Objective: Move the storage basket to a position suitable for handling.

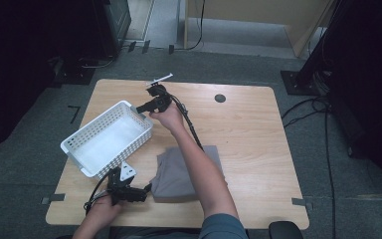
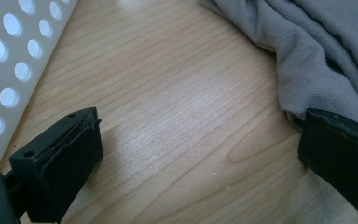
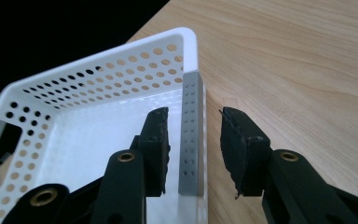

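item 1, my left gripper (image 1: 148,188): lower left of the high view, low over the near edge of the table, jaws pointing toward the right of the frame. in the left gripper view its two black jaws stand wide apart with bare wood between them and nothing held. the jaw at the right of that view sits against the near fold of the cloth; whether it touches i cannot tell. my left hand (image 1: 102,209) comes in from the bottom edge.

item 2, white basket (image 1: 82,167): left of centre in the high view, set at a slant on the table, perforated walls, nothing inside it. its near corner lies just beside my left gripper. its dotted wall (image 2: 9,60) runs down the left edge of the left gripper view.

item 3, my right gripper (image 1: 140,108): upper centre of the high view, at the basket's far right corner, my right hand (image 1: 168,116) behind it and the forearm crossing over the cloth. in the right gripper view the jaws straddle the basket's wall (image 3: 192,135), one inside the basket, one outside over the wood. both stand a little clear of the wall, parted, not gripping.

item 4, grey cloth (image 1: 171,179): centre of the high view, folded, flat on the table, to the right of the basket and apart from it. its rumpled edge (image 2: 307,51) fills the upper right of the left gripper view.

item 5, wooden table (image 1: 258,144): light wood, with a dark round hole (image 1: 220,98) near its far edge.
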`<state>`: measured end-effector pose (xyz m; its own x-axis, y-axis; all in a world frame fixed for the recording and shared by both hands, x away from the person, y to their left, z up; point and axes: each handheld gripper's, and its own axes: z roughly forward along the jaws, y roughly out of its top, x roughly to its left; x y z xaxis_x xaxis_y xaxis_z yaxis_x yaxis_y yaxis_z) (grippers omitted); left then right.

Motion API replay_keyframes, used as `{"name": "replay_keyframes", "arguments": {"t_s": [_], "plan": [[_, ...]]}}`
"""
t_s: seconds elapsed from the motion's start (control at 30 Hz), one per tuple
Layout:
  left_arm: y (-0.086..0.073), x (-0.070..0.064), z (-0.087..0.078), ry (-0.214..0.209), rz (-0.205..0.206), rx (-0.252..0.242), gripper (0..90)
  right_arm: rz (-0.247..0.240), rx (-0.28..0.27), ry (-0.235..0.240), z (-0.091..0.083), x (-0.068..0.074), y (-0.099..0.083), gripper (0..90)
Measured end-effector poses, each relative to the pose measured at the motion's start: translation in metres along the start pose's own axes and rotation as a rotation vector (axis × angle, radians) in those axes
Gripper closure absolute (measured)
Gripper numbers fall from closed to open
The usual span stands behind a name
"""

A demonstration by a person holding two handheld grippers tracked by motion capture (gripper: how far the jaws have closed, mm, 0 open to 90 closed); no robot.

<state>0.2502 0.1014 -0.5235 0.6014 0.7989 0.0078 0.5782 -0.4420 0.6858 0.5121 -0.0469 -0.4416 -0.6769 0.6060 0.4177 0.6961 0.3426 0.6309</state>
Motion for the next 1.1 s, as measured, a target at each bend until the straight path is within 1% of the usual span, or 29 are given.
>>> {"name": "replay_keyframes", "arguments": {"t_s": [0.13,0.17,0.23,0.27,0.3,0.4,0.43,0.57,0.7,0.73,0.83,0.87,0.9,0.97,1.1], "plan": [[0.0,0.0,0.0,0.002,-0.002,0.0,0.0,-0.041,0.058,-0.024,0.015,0.006,0.003,61.2],[0.0,-0.001,0.0,0.002,-0.002,0.0,0.0,-0.046,0.074,-0.031,0.018,0.007,0.003,62.8],[-0.001,-0.001,0.0,0.003,-0.004,-0.002,0.0,-0.047,0.098,-0.037,0.024,0.007,0.002,69.4],[-0.001,-0.001,-0.001,0.004,-0.003,-0.001,0.0,-0.048,0.101,-0.046,0.025,0.008,0.001,72.5],[-0.001,-0.001,-0.001,0.003,-0.001,0.001,0.0,-0.045,0.1,-0.059,0.025,0.007,0.001,75.4],[-0.001,-0.001,-0.001,0.004,-0.004,-0.002,0.0,-0.013,0.093,-0.039,0.023,0.004,-0.001,75.7],[-0.001,-0.001,-0.001,0.003,-0.003,0.0,0.0,-0.012,0.089,-0.041,0.022,0.003,-0.001,76.2],[-0.001,-0.001,-0.001,0.004,-0.002,0.0,0.0,0.024,0.084,-0.041,0.018,0.0,-0.003,77.2],[-0.001,-0.001,-0.001,0.004,-0.002,0.0,0.0,0.018,0.079,-0.08,0.015,-0.001,-0.004,77.9],[-0.001,-0.001,-0.001,0.004,-0.002,0.001,0.0,0.024,0.079,-0.091,0.013,-0.002,-0.004,78.0],[-0.001,-0.001,-0.001,0.005,-0.001,-0.001,0.0,0.033,0.074,-0.1,0.01,-0.005,-0.005,77.9],[-0.001,-0.001,-0.001,0.004,-0.003,-0.001,0.0,0.039,0.07,-0.105,0.008,-0.007,-0.006,78.0],[-0.001,-0.001,-0.001,0.003,-0.003,0.0,0.0,0.057,0.062,-0.117,0.004,-0.011,-0.007,78.0],[-0.001,-0.001,-0.001,0.002,-0.004,0.0,0.0,0.065,0.056,-0.129,0.0,-0.015,-0.009,78.0],[-0.001,-0.001,-0.001,0.002,-0.004,0.001,0.0,0.104,0.029,-0.173,-0.017,-0.028,-0.014,77.9]]}}
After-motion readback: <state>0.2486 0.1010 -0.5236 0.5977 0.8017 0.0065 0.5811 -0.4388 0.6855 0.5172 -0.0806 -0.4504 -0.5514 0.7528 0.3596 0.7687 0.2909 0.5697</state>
